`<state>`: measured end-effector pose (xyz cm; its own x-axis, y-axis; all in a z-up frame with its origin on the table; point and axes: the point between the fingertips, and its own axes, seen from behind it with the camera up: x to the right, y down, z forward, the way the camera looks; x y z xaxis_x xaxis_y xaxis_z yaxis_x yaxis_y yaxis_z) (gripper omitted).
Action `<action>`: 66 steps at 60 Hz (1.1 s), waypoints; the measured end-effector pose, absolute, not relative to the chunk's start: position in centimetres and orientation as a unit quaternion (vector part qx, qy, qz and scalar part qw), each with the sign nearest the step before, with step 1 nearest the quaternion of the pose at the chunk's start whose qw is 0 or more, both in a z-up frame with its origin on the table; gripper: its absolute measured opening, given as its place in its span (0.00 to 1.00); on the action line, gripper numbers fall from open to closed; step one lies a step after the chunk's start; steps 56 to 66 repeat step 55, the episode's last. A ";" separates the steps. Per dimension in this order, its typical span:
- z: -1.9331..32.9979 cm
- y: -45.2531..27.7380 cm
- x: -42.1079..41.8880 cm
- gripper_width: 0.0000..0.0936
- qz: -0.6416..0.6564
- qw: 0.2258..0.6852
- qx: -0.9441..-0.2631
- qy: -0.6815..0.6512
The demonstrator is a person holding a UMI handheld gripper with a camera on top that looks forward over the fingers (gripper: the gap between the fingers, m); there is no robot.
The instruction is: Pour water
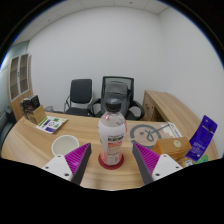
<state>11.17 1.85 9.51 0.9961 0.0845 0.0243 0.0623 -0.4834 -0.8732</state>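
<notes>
Low in the frame's centre, between the two fingers: a clear plastic bottle with a white cap and a red-and-white label, upright on the wooden table. Gripper spread about the bottle's base, pink pads close at either side; whether both press on it, impossible to tell. Lower left of the frame, just left of the left finger: a white cup on the table. Further left and higher, a small book lying flat, and beyond it a propped box. Right of the bottle, a coil of cable and a white sheet of paper. Lower right, a brown carton and a purple packet standing at the table's edge. Upper centre, behind the table, two black office chairs against a white wall; right of them, a wooden cabinet.
</notes>
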 end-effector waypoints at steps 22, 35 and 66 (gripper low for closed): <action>19.3 -15.8 7.9 0.92 -0.036 0.476 -0.878 -0.021; 21.5 -20.3 7.2 0.91 -0.054 0.480 -0.876 0.012; 21.7 -21.7 7.4 0.91 -0.064 0.471 -0.880 0.025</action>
